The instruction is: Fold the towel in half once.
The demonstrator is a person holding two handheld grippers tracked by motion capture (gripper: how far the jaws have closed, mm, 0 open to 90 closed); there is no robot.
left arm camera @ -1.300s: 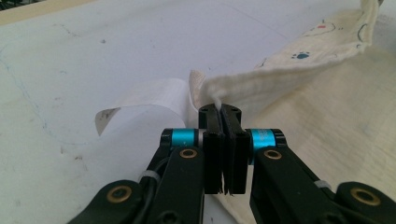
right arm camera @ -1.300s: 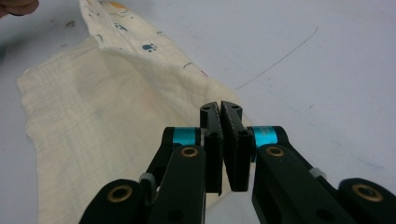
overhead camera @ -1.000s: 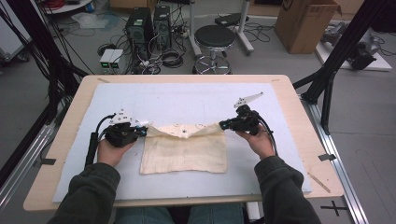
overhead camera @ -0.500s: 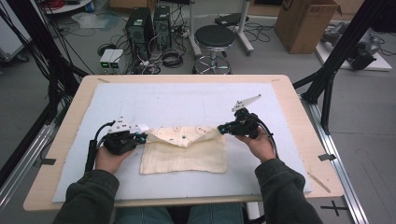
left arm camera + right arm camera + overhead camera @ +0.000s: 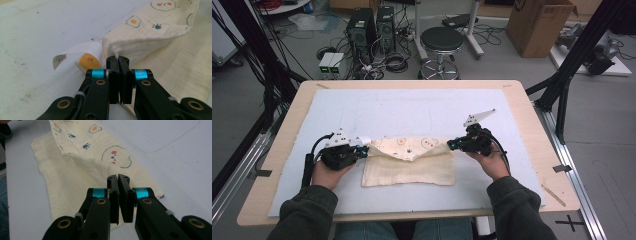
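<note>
Cream muslin cloth (image 5: 409,162) is lying mid-surface (image 5: 422,107), far edge lifted and folding toward the person. Left tongs (image 5: 117,58) and right tongs (image 5: 117,177) are each pinching a far corner, clamped tight. Judgement: keeping both corners level and taut, then lowering onto near edge, should be giving a square fold.

open mat (image 5: 422,107) beyond cloth (image 5: 412,167)
</note>
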